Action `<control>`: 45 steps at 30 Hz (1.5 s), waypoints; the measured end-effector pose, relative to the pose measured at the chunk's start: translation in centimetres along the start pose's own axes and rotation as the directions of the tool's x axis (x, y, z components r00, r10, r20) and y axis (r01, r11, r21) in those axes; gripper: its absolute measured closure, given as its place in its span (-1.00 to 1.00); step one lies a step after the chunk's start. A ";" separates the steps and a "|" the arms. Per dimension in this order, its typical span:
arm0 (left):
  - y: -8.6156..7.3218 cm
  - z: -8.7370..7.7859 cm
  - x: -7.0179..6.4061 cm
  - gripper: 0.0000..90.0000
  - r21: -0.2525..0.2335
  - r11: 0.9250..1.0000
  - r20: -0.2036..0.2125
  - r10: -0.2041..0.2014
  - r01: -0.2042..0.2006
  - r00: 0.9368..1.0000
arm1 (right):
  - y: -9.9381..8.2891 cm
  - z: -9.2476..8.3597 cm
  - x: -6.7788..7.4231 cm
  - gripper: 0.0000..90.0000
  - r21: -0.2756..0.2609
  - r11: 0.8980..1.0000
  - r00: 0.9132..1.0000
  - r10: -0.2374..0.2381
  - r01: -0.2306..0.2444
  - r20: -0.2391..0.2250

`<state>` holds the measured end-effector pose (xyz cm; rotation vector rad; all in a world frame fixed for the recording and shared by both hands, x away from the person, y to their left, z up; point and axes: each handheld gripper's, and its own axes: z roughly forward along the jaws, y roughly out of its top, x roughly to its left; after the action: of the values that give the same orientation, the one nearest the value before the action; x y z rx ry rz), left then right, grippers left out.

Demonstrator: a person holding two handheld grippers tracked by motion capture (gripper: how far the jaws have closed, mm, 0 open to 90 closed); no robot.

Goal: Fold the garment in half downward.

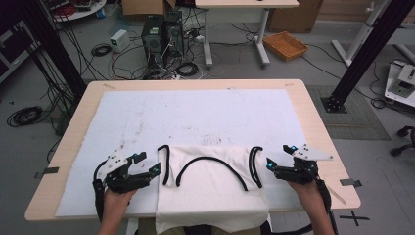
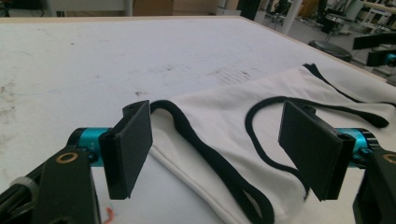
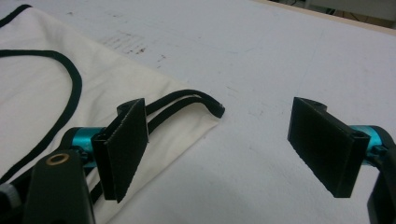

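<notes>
I am hovering both tongs, left [image 1: 147, 165] and right [image 1: 277, 155], gaping empty, flanking the white tank top [image 1: 210, 188]; next, pinching its straps at nine and three o'clock.

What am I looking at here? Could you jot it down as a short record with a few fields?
Garment: white tank top with black trim, flat, hem hanging over the near table edge
Surface: white mat on a wooden table
Left gripper: open, beside the left armhole
Right gripper: open, beside the right armhole
Held: nothing
</notes>
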<state>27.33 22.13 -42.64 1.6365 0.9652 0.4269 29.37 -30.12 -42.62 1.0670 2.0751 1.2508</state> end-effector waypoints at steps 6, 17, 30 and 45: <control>3.6 2.3 1.6 -0.42 0.060 0.996 -0.032 -0.062 0.064 0.998 | 2.3 1.3 -0.1 -0.55 0.033 0.999 0.998 -0.016 0.018 -0.058; 4.8 9.2 3.8 -0.34 0.357 0.927 -0.031 -0.108 0.112 0.994 | 5.3 6.6 -0.7 -0.40 0.189 0.982 0.992 -0.001 0.025 -0.125; 2.6 10.2 3.8 0.21 0.454 0.891 -0.001 0.003 -0.002 1.000 | 3.8 9.8 0.0 0.11 0.382 0.918 0.985 -0.045 0.106 -0.167; 4.7 8.3 3.7 0.83 0.247 0.968 0.008 -0.044 0.041 0.999 | 4.9 9.5 0.2 0.91 0.312 0.923 0.974 -0.201 0.224 -0.105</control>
<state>37.18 19.57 -41.50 1.8357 1.0749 0.2735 37.99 -23.86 -42.62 0.9066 2.4359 0.8733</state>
